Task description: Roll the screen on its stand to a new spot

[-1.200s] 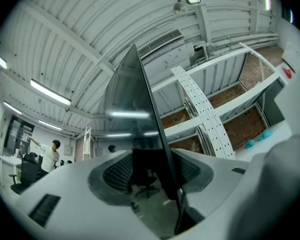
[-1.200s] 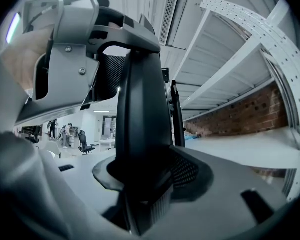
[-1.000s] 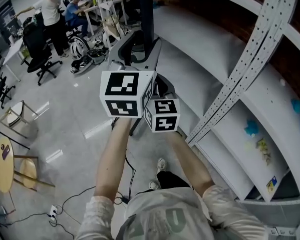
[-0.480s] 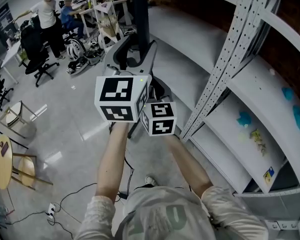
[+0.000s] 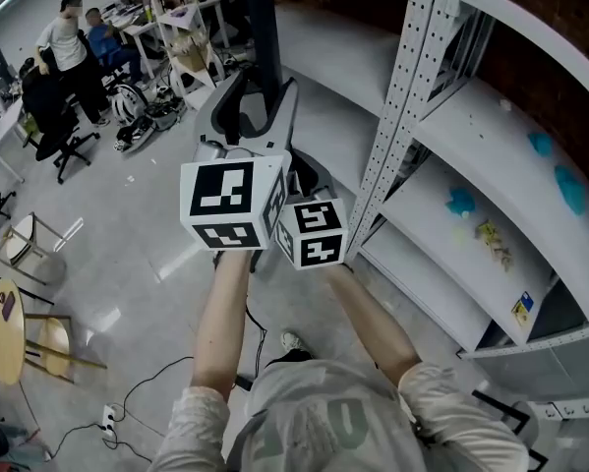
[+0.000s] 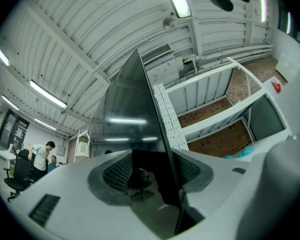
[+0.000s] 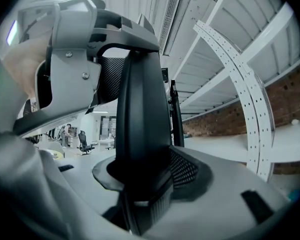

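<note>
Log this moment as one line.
left gripper: shut on glossy black flat screen | right gripper: shut on black curved stand arm | setting: beside white perforated metal shelving upright

The screen (image 5: 265, 28) stands at upper centre, with the left gripper (image 5: 237, 131) and right gripper (image 5: 286, 126) side by side just below it. A shelf rack (image 5: 397, 96) fills the right. People (image 5: 73, 42) and an office chair (image 5: 50, 131) are at upper left, a round table (image 5: 4, 332) at lower left.
</note>
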A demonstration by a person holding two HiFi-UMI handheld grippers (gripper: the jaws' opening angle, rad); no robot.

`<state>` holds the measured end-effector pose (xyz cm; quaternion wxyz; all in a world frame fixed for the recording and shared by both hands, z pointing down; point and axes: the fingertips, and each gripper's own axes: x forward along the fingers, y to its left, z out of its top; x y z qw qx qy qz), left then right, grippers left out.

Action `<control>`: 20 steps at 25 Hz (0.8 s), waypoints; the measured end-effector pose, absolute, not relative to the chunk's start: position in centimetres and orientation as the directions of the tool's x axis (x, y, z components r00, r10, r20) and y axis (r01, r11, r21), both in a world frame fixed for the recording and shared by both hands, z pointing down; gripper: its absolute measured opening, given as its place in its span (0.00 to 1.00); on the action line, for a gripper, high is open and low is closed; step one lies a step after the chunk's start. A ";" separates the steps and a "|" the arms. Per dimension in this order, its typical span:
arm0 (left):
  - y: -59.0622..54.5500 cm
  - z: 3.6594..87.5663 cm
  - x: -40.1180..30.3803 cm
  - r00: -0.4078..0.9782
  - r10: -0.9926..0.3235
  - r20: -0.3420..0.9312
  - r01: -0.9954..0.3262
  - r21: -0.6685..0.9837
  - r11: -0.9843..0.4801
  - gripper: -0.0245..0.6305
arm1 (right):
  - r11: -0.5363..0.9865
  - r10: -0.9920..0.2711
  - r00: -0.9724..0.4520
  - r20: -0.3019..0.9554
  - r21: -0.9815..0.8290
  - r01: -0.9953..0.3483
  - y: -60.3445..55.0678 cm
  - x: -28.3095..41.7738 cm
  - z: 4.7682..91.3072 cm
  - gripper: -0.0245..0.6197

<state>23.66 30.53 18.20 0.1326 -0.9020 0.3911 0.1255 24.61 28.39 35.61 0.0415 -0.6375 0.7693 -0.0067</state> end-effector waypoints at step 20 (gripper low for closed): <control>39.6 18.0 27.0 0.674 -0.643 -0.364 -0.721 -0.134 -0.680 0.41 | 0.142 -0.989 -0.140 -0.041 -0.057 -0.988 37.2 28.2 35.6 0.35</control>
